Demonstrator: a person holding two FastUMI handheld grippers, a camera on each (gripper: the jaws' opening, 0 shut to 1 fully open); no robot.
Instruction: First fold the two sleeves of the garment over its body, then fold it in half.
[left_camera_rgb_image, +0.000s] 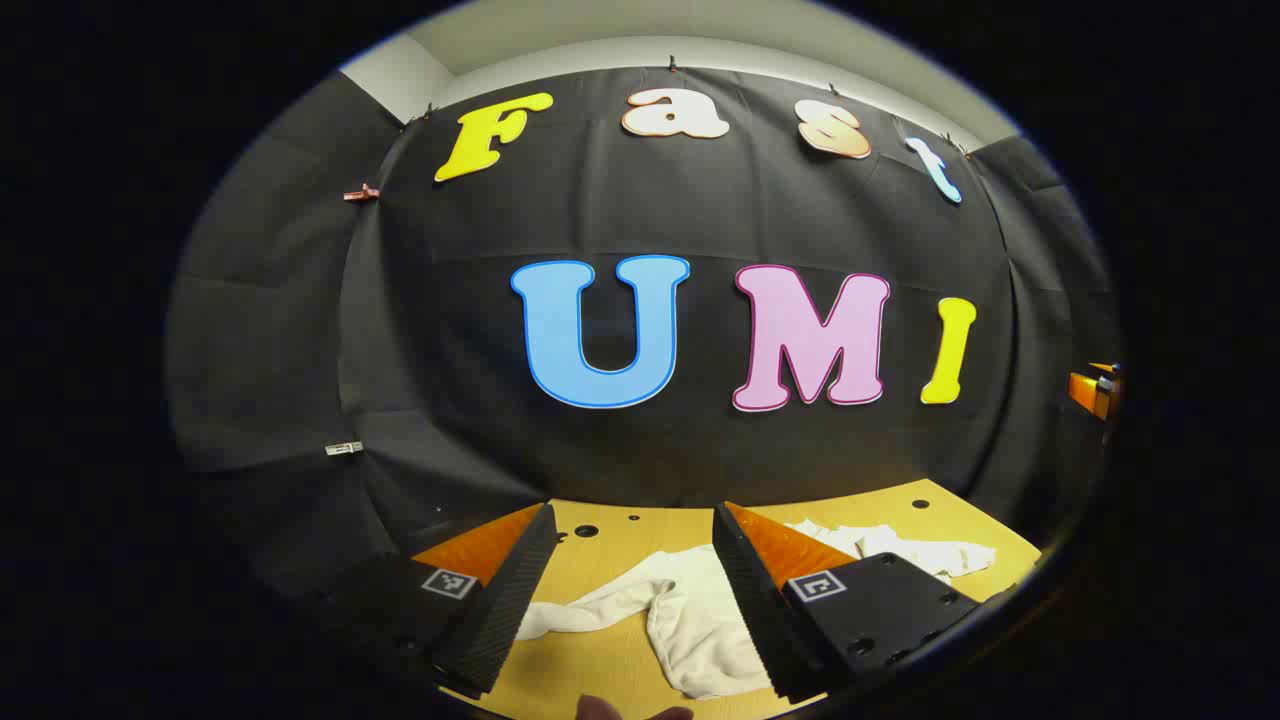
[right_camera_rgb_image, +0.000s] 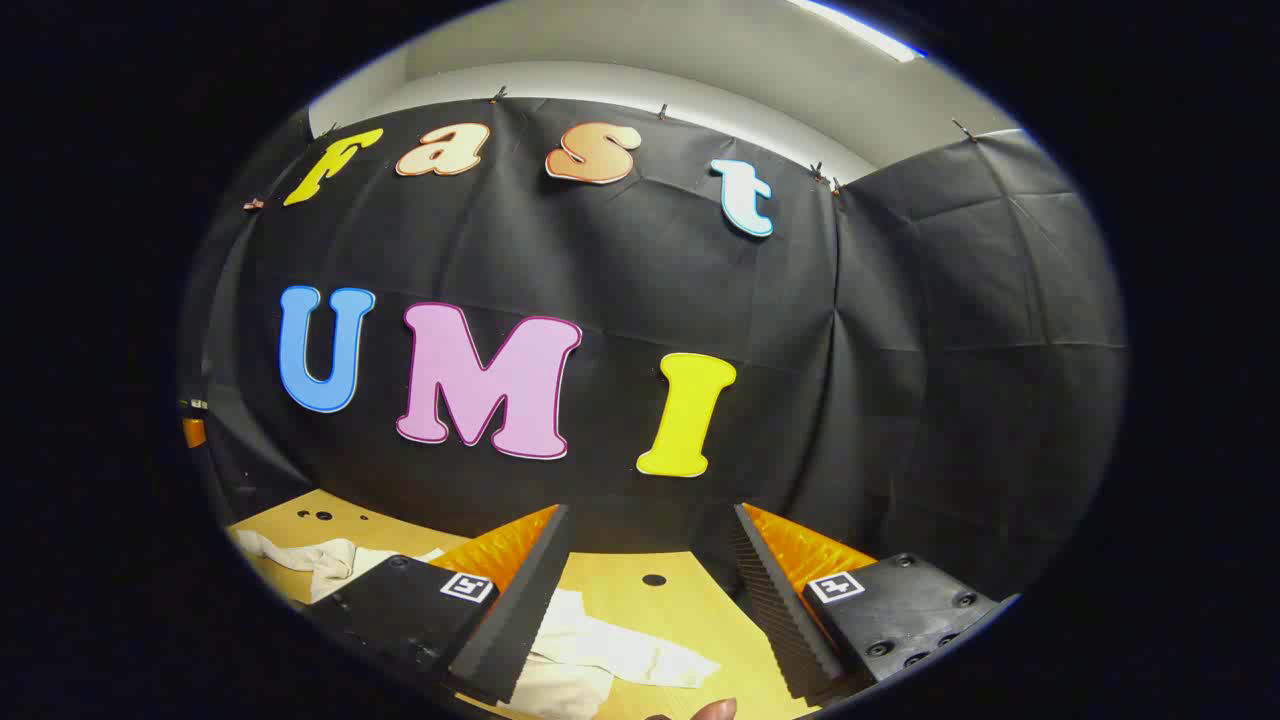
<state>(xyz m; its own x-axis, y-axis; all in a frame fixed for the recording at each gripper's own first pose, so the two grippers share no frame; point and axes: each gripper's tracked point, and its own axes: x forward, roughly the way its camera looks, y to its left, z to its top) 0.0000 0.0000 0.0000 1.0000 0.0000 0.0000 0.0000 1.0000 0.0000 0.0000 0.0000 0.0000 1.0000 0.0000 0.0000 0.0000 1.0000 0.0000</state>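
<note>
On the wooden tabletop ahead of me lies the white garment, crumpled and unfolded; one sleeve trails out flat toward my left side, and more cloth bunches farther back. I judge nothing is folded yet: both sleeves and the halving remain. My left gripper hangs above it with its jaws wide apart and nothing between them. My right gripper is likewise spread wide and empty, over a flat stretch of the white cloth near its left finger. Small round holes dot the pale wood. Black cloth walls close in the booth, a pale ceiling above.
</note>
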